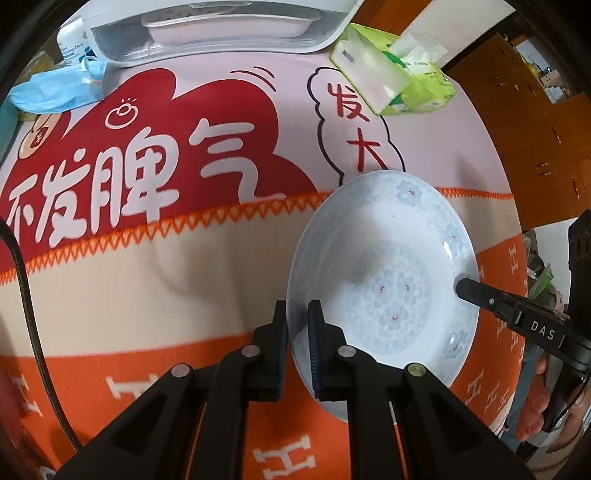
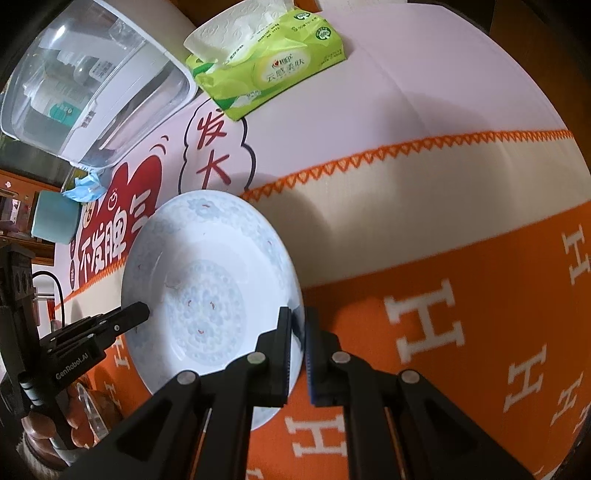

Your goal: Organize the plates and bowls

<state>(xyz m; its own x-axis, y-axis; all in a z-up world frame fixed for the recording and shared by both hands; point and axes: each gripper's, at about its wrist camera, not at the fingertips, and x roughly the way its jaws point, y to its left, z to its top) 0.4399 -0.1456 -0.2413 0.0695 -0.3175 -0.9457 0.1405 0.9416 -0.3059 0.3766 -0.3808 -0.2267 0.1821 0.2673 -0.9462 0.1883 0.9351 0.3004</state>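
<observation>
A white plate with a pale blue flower pattern (image 1: 384, 280) lies over the orange and cream cloth; it also shows in the right wrist view (image 2: 207, 291). My left gripper (image 1: 297, 325) is shut on the plate's left rim, one finger under and one inside. My right gripper (image 2: 298, 332) is shut on the opposite rim. The right gripper's finger shows in the left wrist view (image 1: 480, 293), and the left gripper's finger in the right wrist view (image 2: 129, 315). I cannot tell whether the plate rests on the cloth or hangs just above it.
A green tissue pack (image 1: 399, 77) (image 2: 266, 62) and a clear-lidded white box (image 1: 221, 29) (image 2: 96, 81) stand at the back. A blue face mask (image 1: 59, 88) lies at back left. The table's right edge (image 1: 495, 155) borders wooden cabinets.
</observation>
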